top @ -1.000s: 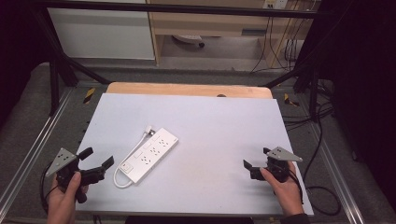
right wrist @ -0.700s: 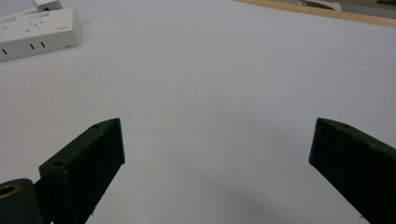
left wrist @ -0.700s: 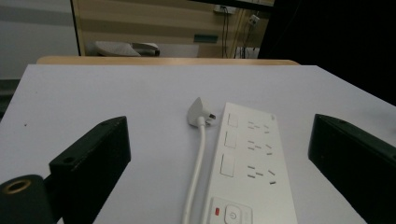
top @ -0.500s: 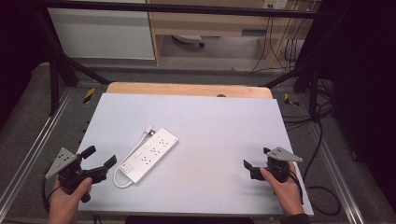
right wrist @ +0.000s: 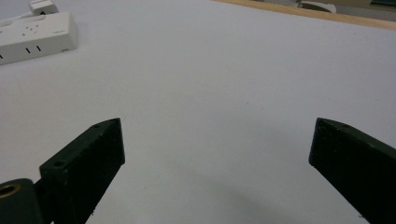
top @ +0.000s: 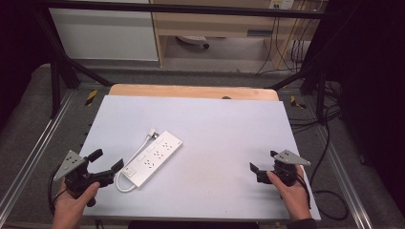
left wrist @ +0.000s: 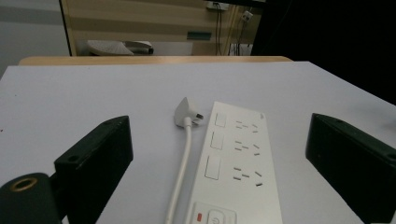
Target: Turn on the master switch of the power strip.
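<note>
White sheeting covers the bench [top: 215, 129], with a strip of bare wood showing along its far edge and dark floor and cables beyond. I hold my left gripper [top: 107, 160] at the near left corner, its fingers [left wrist: 93, 158] spread wide with nothing between them. Just ahead of those fingers lies a white power strip [top: 152, 158], flat on the bench and angled away to my right. From my left gripper view its switch end [left wrist: 212, 217] sits nearest, roughly centred between my two fingers, and the sockets run away from me. Its white cord [left wrist: 181, 172] runs along the strip's left side, and the plug [left wrist: 187, 113] rests on the bench beside the far end, close to the strip. My right gripper [top: 262, 161] hovers at the near right side, well apart from the strip, its fingers [right wrist: 84, 163] also wide apart and empty over bare bench. From there the strip's end [right wrist: 35, 30] shows far off to the upper left.
</note>
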A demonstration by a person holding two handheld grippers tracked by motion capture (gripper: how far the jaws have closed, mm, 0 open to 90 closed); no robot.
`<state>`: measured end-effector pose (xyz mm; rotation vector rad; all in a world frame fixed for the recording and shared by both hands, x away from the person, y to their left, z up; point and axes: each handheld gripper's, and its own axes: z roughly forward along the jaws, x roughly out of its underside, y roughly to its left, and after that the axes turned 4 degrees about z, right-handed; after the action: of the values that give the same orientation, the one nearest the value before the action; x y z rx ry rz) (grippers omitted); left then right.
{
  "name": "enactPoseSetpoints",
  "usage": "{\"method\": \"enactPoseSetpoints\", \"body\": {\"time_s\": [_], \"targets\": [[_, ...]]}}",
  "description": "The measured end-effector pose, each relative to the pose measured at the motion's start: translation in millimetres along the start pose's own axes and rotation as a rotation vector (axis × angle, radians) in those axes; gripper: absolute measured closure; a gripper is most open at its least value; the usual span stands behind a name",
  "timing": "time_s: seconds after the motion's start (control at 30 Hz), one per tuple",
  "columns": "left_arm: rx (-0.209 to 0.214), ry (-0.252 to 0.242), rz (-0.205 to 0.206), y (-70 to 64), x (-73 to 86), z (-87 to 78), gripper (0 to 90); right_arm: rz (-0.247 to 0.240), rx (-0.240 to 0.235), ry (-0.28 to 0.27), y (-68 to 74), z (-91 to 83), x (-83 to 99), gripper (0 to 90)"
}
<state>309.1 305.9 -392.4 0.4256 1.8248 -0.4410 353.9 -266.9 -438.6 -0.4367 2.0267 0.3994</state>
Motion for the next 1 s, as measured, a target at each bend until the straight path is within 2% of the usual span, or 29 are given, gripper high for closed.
{"method": "enactPoseSetpoints", "body": {"time_s": [0.53,0.63,1.0], "targets": [[0.020,0.037,0.028,-4.1,2.7,6.0,10.3,0.003,-0.001,0.000,-0.2,0.1,-0.1,3.4],[0.031,0.048,0.046,-5.2,3.7,7.3,14.0,0.003,-0.001,0.002,0.0,0.2,-0.1,3.4],[0.057,0.078,0.057,-8.3,5.0,11.5,21.0,-0.004,-0.004,0.007,1.6,1.0,-0.1,3.4]]}}
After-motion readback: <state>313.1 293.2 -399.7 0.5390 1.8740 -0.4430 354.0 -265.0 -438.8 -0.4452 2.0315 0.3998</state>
